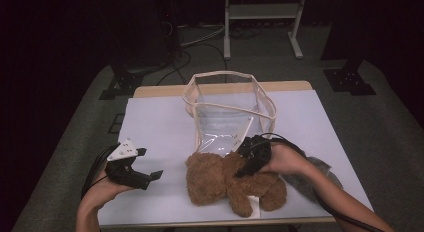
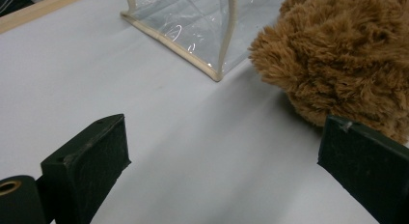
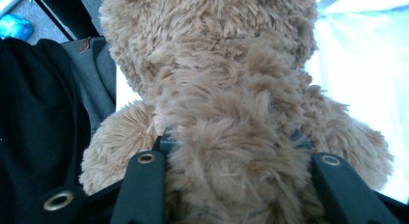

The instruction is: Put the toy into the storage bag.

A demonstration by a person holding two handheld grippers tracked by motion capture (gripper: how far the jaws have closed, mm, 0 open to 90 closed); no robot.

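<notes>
A brown plush teddy bear (image 1: 220,179) lies near the front edge of the white table (image 1: 160,122). My right gripper (image 1: 245,167) comes over it from the right and is shut on its body; in the right gripper view the fur (image 3: 226,89) bulges between and over both jaws (image 3: 231,147). A clear plastic bag (image 1: 227,109) with cream trim stands open just behind the bear. My left gripper (image 1: 150,163) hovers open to the bear's left, a short gap away. In the left gripper view the bear (image 2: 337,55) sits by the right jaw and the bag (image 2: 193,26) lies ahead, with nothing in the gripper (image 2: 224,156).
A grey cloth (image 1: 312,177) lies under my right forearm at the table's right edge. A white tag (image 1: 255,202) pokes out below the bear. Beyond the table's wooden far edge stand a metal frame (image 1: 260,22) and cables on the floor.
</notes>
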